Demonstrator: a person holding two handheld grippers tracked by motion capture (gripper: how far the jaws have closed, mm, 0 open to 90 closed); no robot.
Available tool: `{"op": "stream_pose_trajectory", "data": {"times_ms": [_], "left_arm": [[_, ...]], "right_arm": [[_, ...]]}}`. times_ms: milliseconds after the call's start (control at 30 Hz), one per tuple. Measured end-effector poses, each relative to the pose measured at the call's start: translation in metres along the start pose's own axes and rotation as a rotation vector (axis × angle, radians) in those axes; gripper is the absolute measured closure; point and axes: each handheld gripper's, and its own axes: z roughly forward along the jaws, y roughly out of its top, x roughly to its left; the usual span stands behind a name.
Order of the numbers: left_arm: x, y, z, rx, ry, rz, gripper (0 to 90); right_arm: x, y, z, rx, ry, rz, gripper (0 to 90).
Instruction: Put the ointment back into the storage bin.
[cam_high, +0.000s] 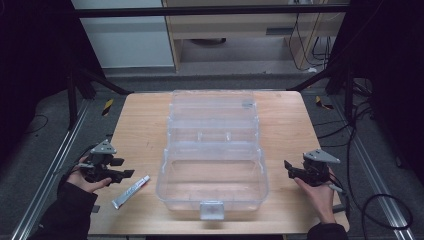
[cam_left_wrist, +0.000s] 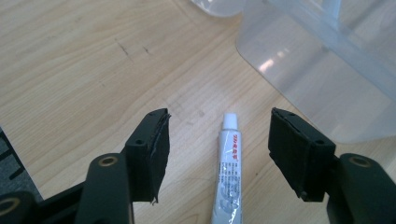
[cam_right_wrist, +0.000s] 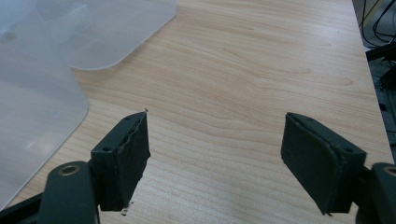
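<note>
Near the table's (cam_high: 145, 120) front-left corner, I'm hovering my left gripper (cam_left_wrist: 219, 135), jaws wide and empty, over the tube (cam_left_wrist: 228, 179) beside the clear box (cam_high: 212, 150). Right gripper (cam_right_wrist: 215, 154) is idling, equally wide. Probably pickup next: lowering, then squeezing.

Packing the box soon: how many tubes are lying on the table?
1: a small tube lies on the table left of the clear box, by the left hand-held gripper.

Light wood table (cam_high: 140, 125): clear plastic box (cam_high: 212, 152) open at centre, small white tube (cam_high: 130, 192) beside its left.
</note>
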Motion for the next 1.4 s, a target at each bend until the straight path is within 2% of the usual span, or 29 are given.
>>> {"op": "stream_pose_trajectory", "data": {"times_ms": [200,533,633,900,1400], "left_arm": [[-0.003,0.0,0.008,0.076,-0.012,0.036,43.0],[-0.005,-0.003,0.019,0.153,-0.042,0.079,47.6],[-0.006,-0.006,0.027,0.19,-0.049,0.087,48.5],[-0.009,-0.009,0.038,0.226,-0.063,0.093,51.1],[-0.01,-0.017,0.059,0.287,-0.087,0.098,56.7]], "right_arm": [[0.0,0.0,0.001,0.009,0.001,-0.011,23.9],[0.0,-0.001,0.002,0.026,0.001,-0.018,25.0],[0.0,-0.001,0.002,0.029,0.001,-0.024,25.2],[0.001,-0.002,0.003,0.045,0.013,-0.023,26.5],[0.003,-0.003,0.006,0.067,0.029,-0.051,29.7]]}}
